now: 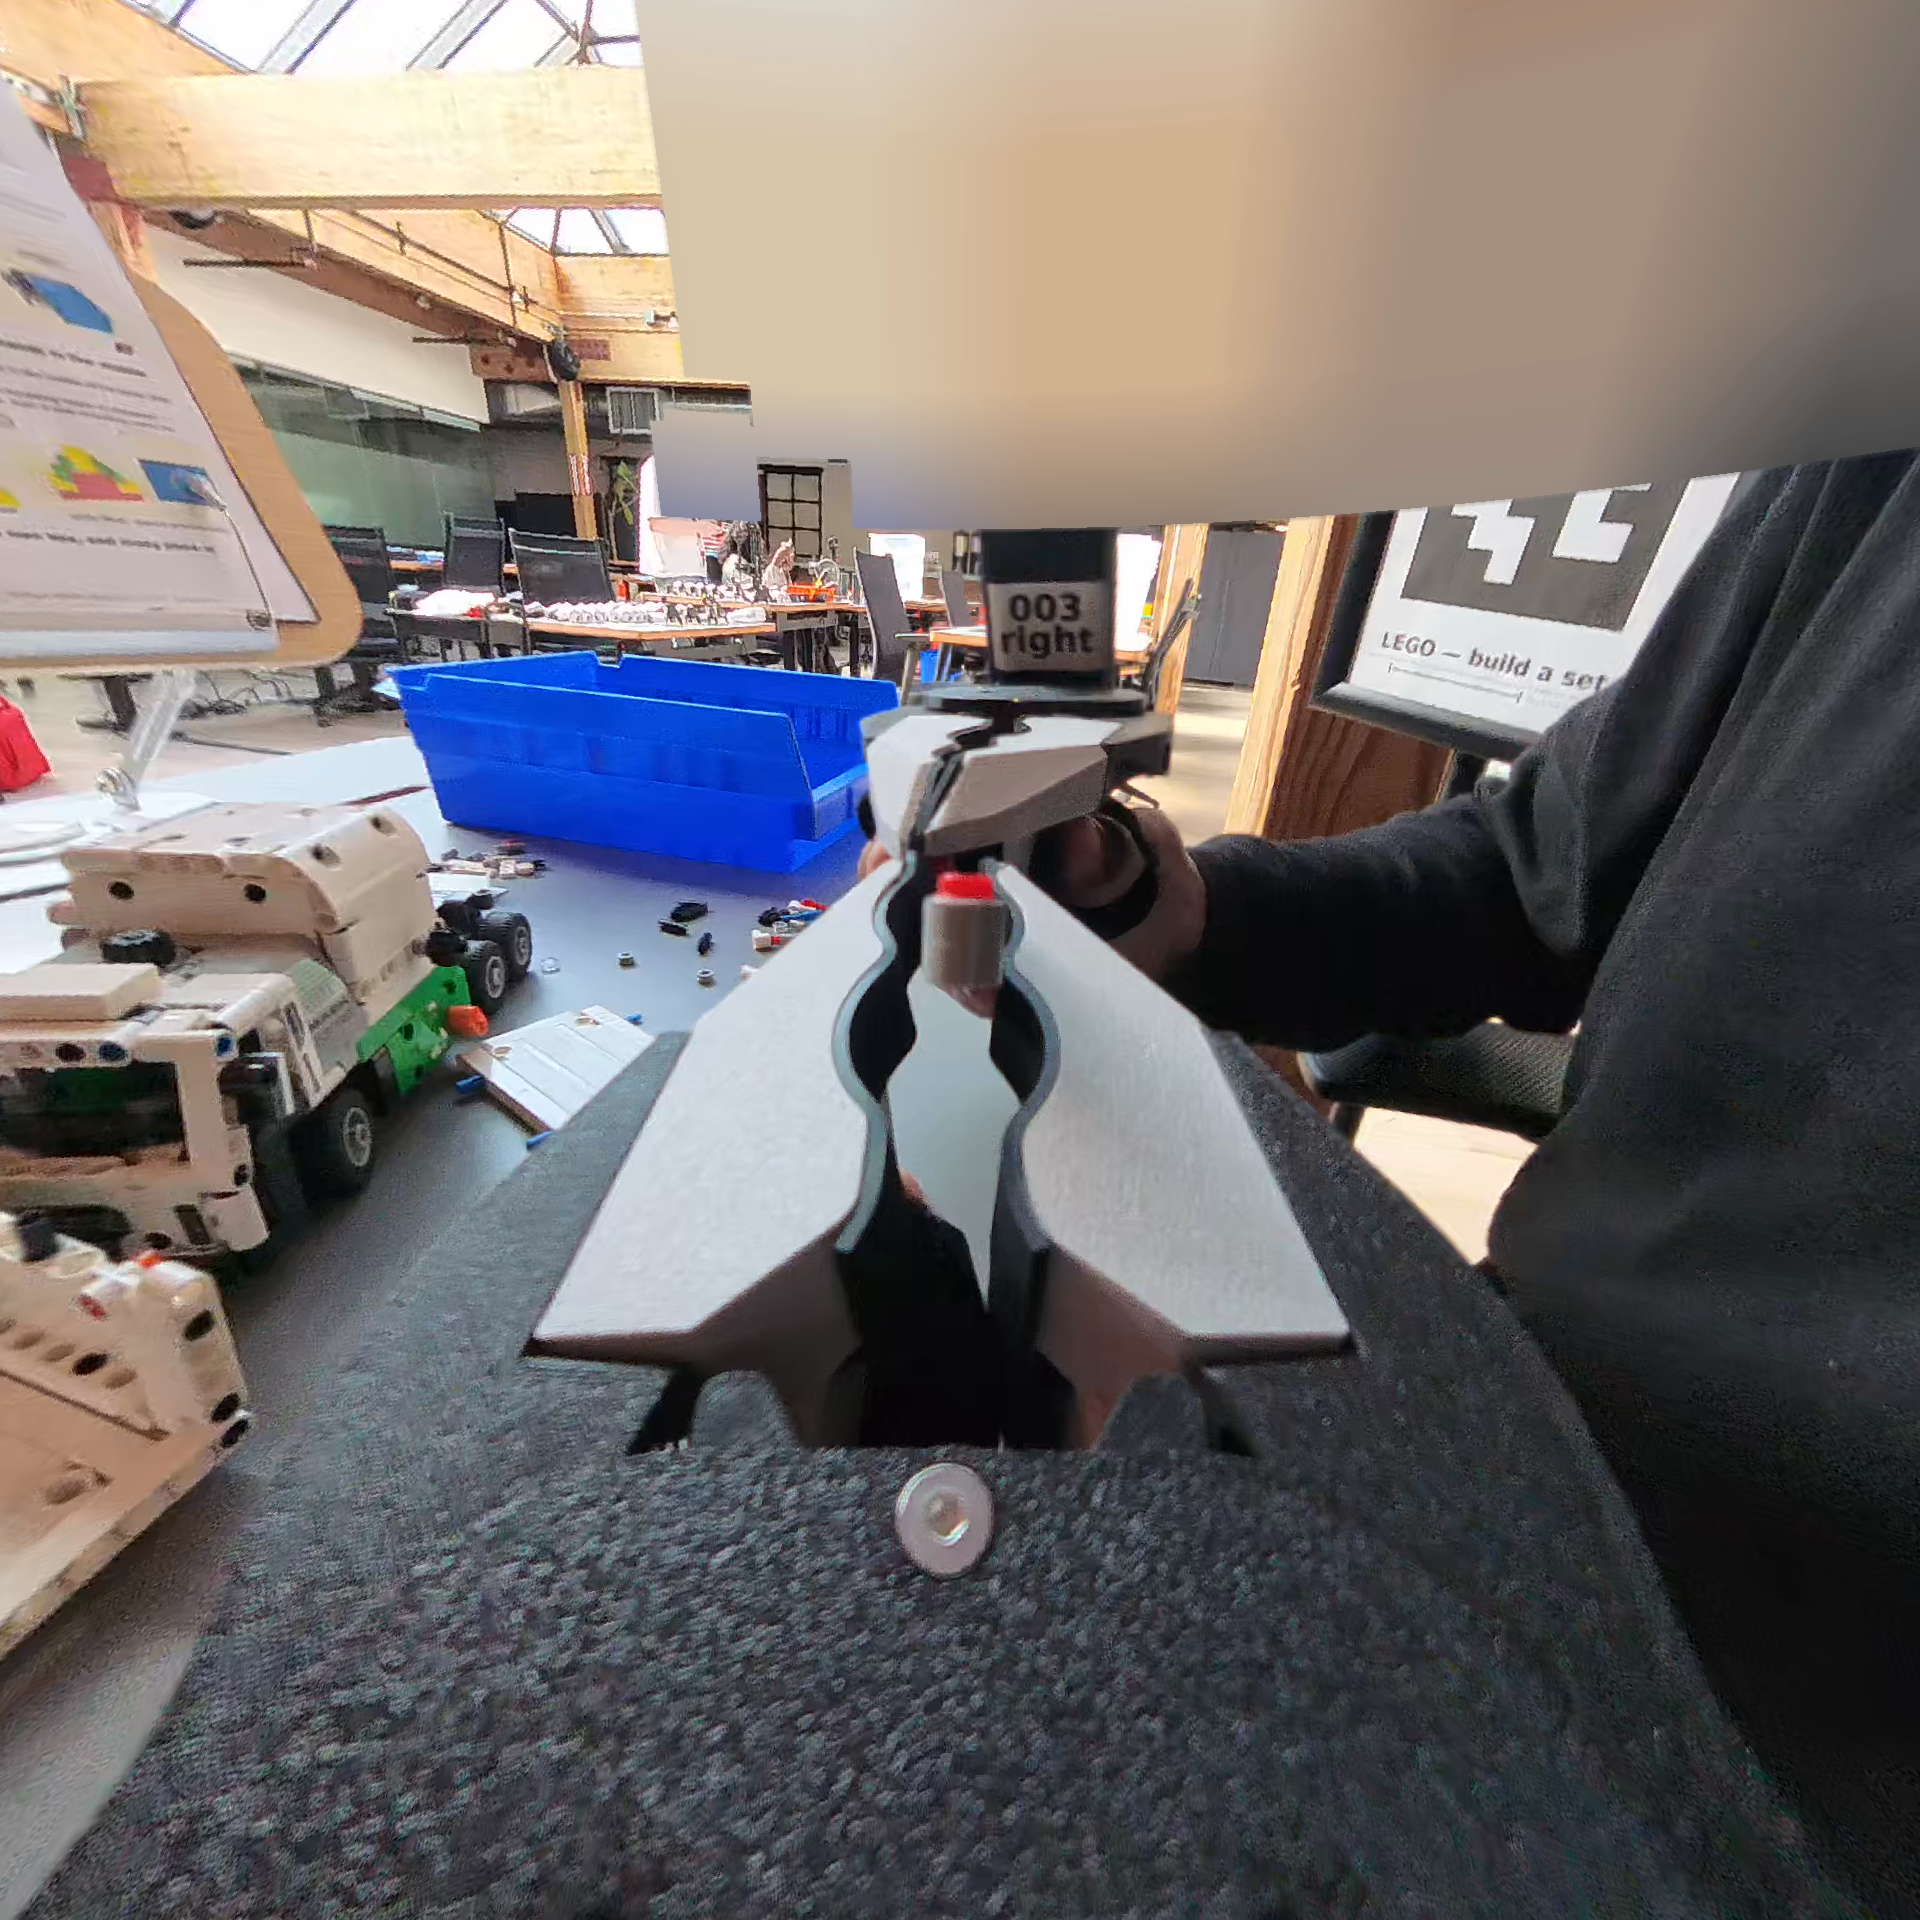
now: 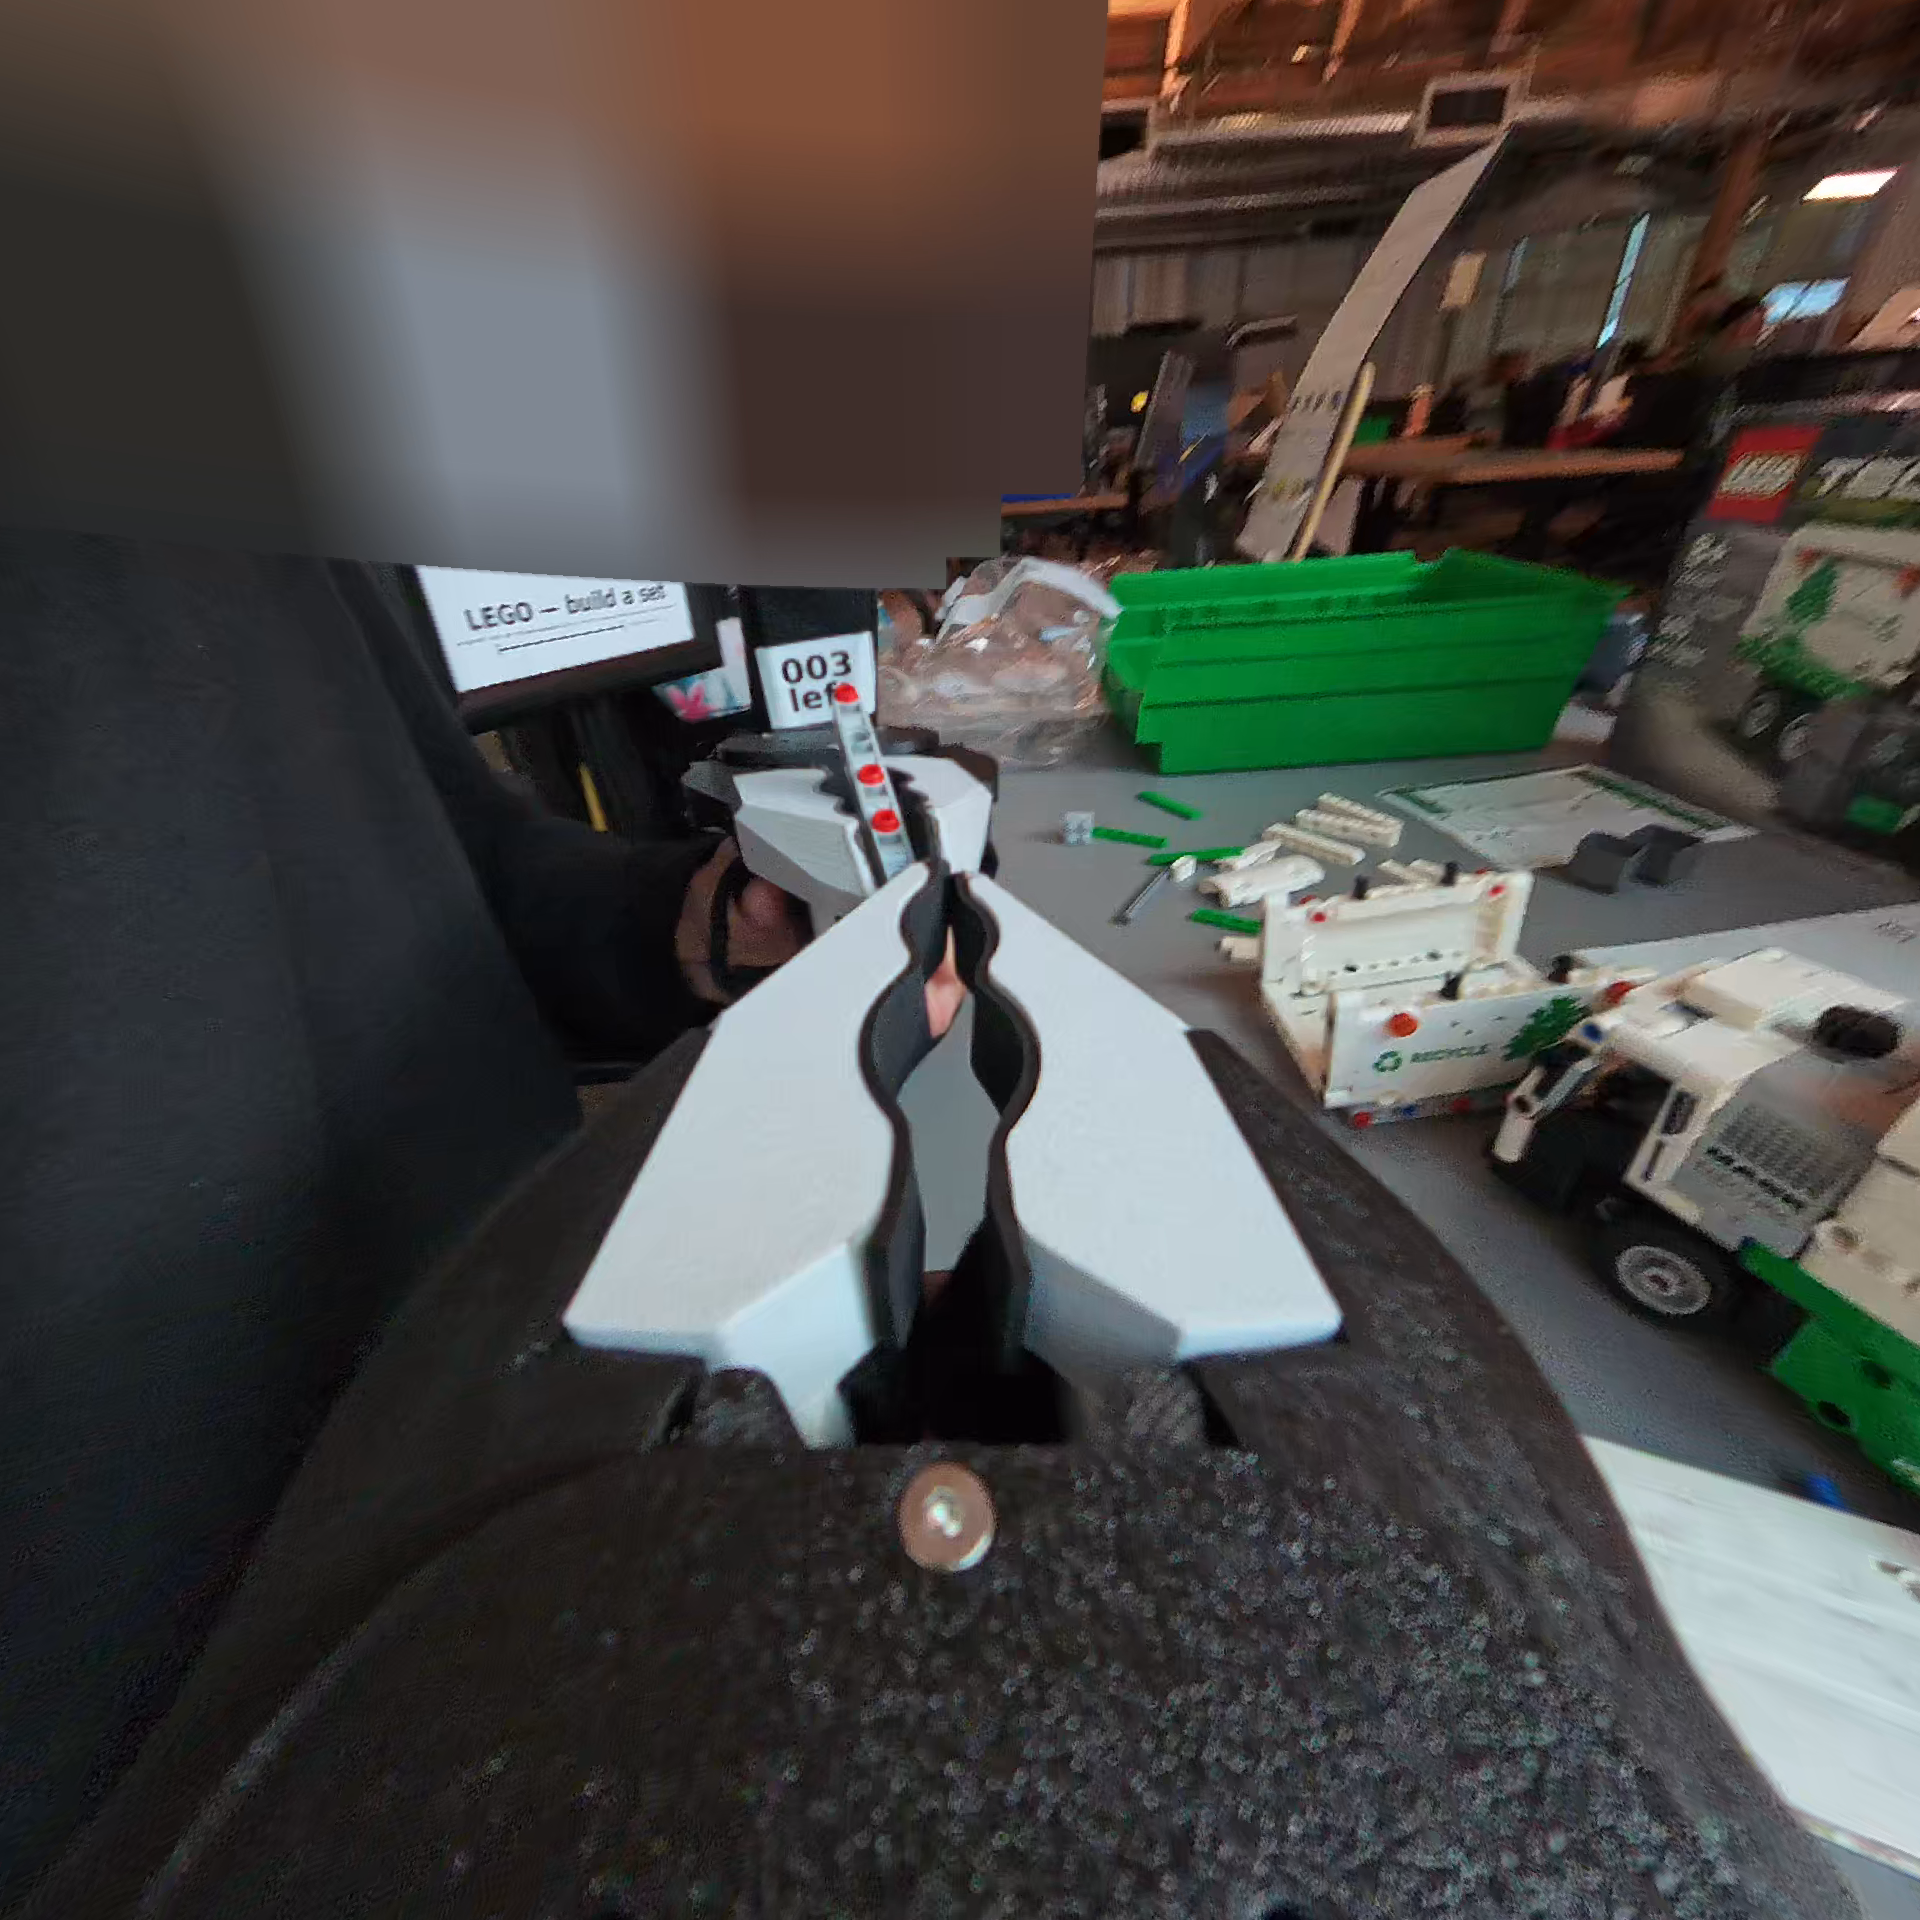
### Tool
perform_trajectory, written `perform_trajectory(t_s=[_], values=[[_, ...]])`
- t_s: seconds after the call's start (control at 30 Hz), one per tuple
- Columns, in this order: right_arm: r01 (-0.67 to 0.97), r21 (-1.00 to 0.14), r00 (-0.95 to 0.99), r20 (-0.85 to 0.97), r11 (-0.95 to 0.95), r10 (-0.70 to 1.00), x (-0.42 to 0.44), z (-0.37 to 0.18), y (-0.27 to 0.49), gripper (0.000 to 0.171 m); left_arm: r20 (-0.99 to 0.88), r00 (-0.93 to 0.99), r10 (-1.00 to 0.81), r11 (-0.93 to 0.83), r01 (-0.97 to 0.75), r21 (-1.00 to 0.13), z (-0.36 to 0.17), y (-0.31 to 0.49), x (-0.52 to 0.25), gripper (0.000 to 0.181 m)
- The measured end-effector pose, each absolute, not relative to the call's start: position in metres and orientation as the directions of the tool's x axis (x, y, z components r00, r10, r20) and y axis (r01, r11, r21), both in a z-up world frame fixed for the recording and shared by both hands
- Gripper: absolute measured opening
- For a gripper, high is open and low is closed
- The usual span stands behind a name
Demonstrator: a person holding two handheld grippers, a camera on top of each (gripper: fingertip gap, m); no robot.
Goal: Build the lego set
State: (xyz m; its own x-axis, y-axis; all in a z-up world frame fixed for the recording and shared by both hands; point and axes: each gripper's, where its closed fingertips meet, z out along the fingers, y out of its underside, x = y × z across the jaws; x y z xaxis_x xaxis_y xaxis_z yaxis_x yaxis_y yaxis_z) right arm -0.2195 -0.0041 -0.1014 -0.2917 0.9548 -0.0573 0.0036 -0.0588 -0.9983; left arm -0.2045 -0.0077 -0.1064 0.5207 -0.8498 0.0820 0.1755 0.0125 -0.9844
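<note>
My left gripper (image 1: pixel 951 875) is shut on a short grey beam (image 1: pixel 966 938) with red pins in it, seen end-on in the left wrist view. In the right wrist view the beam (image 2: pixel 864 781) stands up out of the left gripper (image 2: pixel 891 868), showing three red pins. My right gripper (image 2: pixel 943 883) faces it tip to tip, jaws closed, and I cannot tell whether anything small is between them. In the left wrist view the right gripper (image 1: pixel 935 821) sits just above the beam's red pin. A white and green lego truck (image 1: pixel 208 1039) stands on the table (image 1: pixel 582 904) to the left.
A blue bin (image 1: pixel 644 748) and loose small parts (image 1: pixel 727 925) lie behind the truck. An instruction sheet (image 1: pixel 104 416) stands on a holder. In the right wrist view: the truck (image 2: pixel 1714 1101), a white truck body (image 2: pixel 1392 987), loose pieces (image 2: pixel 1247 842), a green bin (image 2: pixel 1340 655), the set's box (image 2: pixel 1808 623).
</note>
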Motion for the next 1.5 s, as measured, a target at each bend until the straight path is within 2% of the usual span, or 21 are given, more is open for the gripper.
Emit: perform_trajectory(t_s=[0.17,0.4,0.5,0.57,0.63,0.7,0.77,0.83,0.9,1.0,1.1,1.2,1.27,1.33,1.5], values=[[-0.083,-0.996,-0.109,0.049,0.04,0.993,-0.22,-0.101,0.003,0.0,0.164,0.523,-0.837,-0.048,0.228,-0.972,-0.106,-0.002,-0.204,0.005],[-0.03,-0.993,-0.104,-0.109,-0.112,0.989,-0.224,-0.109,0.015,0.0,0.136,0.61,-0.781,-0.049,0.157,-0.986,-0.114,0.013,-0.208,0.005],[0.042,-0.98,-0.05,-0.196,-0.194,0.979,-0.226,-0.124,0.034,0.0,0.125,0.674,-0.728,-0.114,0.062,-0.992,-0.129,0.032,-0.211,0.006],[0.105,-0.965,0.021,-0.238,-0.239,0.971,-0.223,-0.14,0.053,0.0,0.074,0.703,-0.707,-0.17,-0.066,-0.983,-0.147,0.047,-0.207,0.006],[0.183,-0.946,0.121,-0.249,-0.268,0.961,-0.215,-0.157,0.078,0.0,-0.084,0.743,-0.664,-0.189,-0.276,-0.942,-0.171,0.068,-0.213,0.006],[0.229,-0.926,0.181,-0.261,-0.298,0.948,-0.201,-0.162,0.096,0.0,-0.229,0.735,-0.638,-0.155,-0.414,-0.897,-0.182,0.079,-0.219,0.006],[0.26,-0.906,0.208,-0.284,-0.333,0.936,-0.186,-0.163,0.099,0.0,-0.287,0.748,-0.599,-0.126,-0.442,-0.888,-0.178,0.077,-0.225,0.006],[0.255,-0.923,0.224,-0.233,-0.288,0.946,-0.173,-0.162,0.096,0.0,-0.3,0.78,-0.55,-0.111,-0.424,-0.899,-0.168,0.065,-0.239,0.006],[0.272,-0.931,0.179,-0.198,-0.242,0.964,-0.172,-0.164,0.084,0.0,-0.192,0.796,-0.574,-0.138,-0.325,-0.936,-0.163,0.051,-0.242,0.005],[0.263,-0.944,0.027,-0.201,-0.201,0.979,-0.192,-0.161,0.056,0.021,0.034,0.747,-0.664,-0.125,-0.067,-0.99,-0.144,0.036,-0.234,0.006],[0.255,-0.916,-0.161,-0.356,-0.309,0.921,-0.205,-0.155,0.026,0.025,0.094,0.664,-0.742,-0.017,0.121,-0.992,-0.113,0.02,-0.231,0.005],[0.201,-0.799,-0.339,-0.599,-0.566,0.725,-0.207,-0.124,0.01,0.017,-0.012,0.644,-0.765,0.076,0.071,-0.995,-0.111,0.007,-0.224,0.006],[0.245,-0.715,-0.387,-0.692,-0.655,0.61,-0.21,-0.12,0.006,0.021,-0.106,0.635,-0.765,0.177,0.049,-0.983,-0.104,-0.004,-0.217,0.005],[0.281,-0.64,-0.438,-0.749,-0.715,0.497,-0.213,-0.115,-0.002,0.023,-0.176,0.624,-0.762,0.23,0.007,-0.973,-0.104,-0.012,-0.209,0.005],[0.347,-0.56,-0.502,-0.788,-0.752,0.356,-0.212,-0.111,-0.024,0.013,-0.23,0.638,-0.735,0.26,-0.048,-0.964,-0.103,-0.019,-0.205,0.006]])
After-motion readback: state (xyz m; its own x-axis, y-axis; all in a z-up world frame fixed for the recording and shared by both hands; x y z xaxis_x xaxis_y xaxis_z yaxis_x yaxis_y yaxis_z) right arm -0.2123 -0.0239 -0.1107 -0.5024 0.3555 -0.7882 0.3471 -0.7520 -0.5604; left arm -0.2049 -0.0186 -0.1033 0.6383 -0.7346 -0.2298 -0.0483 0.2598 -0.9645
